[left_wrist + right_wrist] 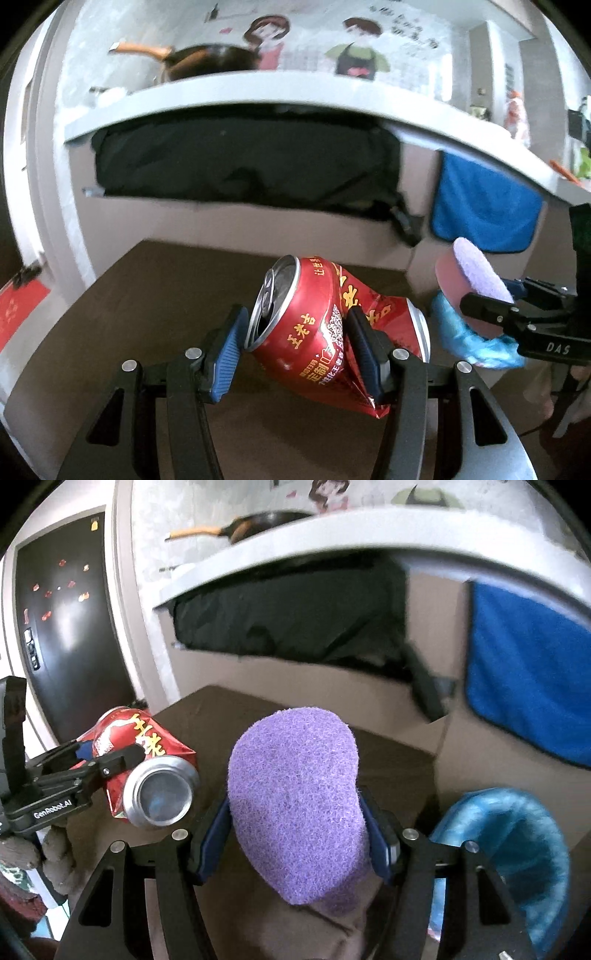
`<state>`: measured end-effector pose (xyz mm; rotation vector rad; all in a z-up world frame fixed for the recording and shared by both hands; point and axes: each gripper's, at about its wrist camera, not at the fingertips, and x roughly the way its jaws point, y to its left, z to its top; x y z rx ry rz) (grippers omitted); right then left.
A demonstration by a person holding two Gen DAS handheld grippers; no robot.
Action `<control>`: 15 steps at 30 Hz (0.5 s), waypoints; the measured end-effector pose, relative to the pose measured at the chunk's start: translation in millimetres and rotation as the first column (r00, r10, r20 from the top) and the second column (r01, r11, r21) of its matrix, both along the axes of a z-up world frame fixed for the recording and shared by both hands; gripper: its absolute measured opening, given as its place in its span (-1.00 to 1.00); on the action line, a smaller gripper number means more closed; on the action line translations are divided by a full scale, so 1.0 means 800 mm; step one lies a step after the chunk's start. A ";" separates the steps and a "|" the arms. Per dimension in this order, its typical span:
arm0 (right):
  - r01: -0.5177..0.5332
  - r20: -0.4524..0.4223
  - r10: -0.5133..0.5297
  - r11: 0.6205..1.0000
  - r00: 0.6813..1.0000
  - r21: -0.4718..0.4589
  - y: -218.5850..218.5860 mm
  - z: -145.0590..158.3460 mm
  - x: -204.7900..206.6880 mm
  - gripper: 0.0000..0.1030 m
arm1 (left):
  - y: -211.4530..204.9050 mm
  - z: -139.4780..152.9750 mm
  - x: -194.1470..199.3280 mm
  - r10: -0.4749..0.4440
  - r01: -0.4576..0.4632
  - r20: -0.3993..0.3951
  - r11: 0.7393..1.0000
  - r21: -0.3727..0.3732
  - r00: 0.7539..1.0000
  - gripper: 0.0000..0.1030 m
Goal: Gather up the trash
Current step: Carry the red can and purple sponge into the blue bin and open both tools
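A crushed red drink can (pixel 314 332) with yellow lettering is clamped between the blue pads of my left gripper (pixel 295 347), its opened top turned to the left. In the right wrist view the same can (pixel 147 771) shows at the left with its silver bottom facing the camera. My right gripper (pixel 299 830) is shut on a purple sponge (pixel 295 805) with a pinkish underside; the sponge (pixel 476 273) also appears at the right edge of the left wrist view. A bin lined with a blue bag (pixel 517 853) stands just to the right of the sponge, on the floor.
Ahead runs a white counter (pixel 258 92) carrying a dark pan (pixel 207 59) with a wooden handle. A black cloth (pixel 243 162) hangs under it, and a blue towel (pixel 484 203) hangs to the right. A dark fridge door (pixel 62 635) stands left. Brown floor (pixel 166 288) lies below.
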<state>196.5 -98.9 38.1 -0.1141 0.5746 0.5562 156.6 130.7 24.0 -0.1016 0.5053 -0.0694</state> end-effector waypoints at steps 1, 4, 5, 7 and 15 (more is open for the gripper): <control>0.012 0.012 -0.012 1.000 1.000 0.005 -0.009 0.006 -0.004 0.19 | -0.011 0.008 -0.001 -0.016 0.016 0.012 1.000 -0.003 1.000 0.08; 0.060 0.048 -0.061 0.998 0.997 0.025 -0.046 0.024 -0.015 0.19 | -0.049 0.027 -0.002 -0.072 0.072 0.040 0.997 0.000 0.997 0.08; 0.075 0.057 -0.076 0.997 0.995 0.030 -0.059 0.028 -0.018 0.19 | -0.066 0.034 -0.001 -0.095 0.095 0.050 0.995 0.005 0.994 0.08; 0.115 0.078 -0.118 0.992 0.990 0.041 -0.090 0.037 -0.025 0.19 | -0.095 0.042 0.000 -0.132 0.131 0.061 0.991 0.011 0.989 0.08; 0.276 0.099 -0.284 0.957 0.954 0.088 -0.205 0.044 -0.032 0.19 | -0.226 0.049 0.027 -0.286 0.286 0.042 0.958 0.024 0.957 0.08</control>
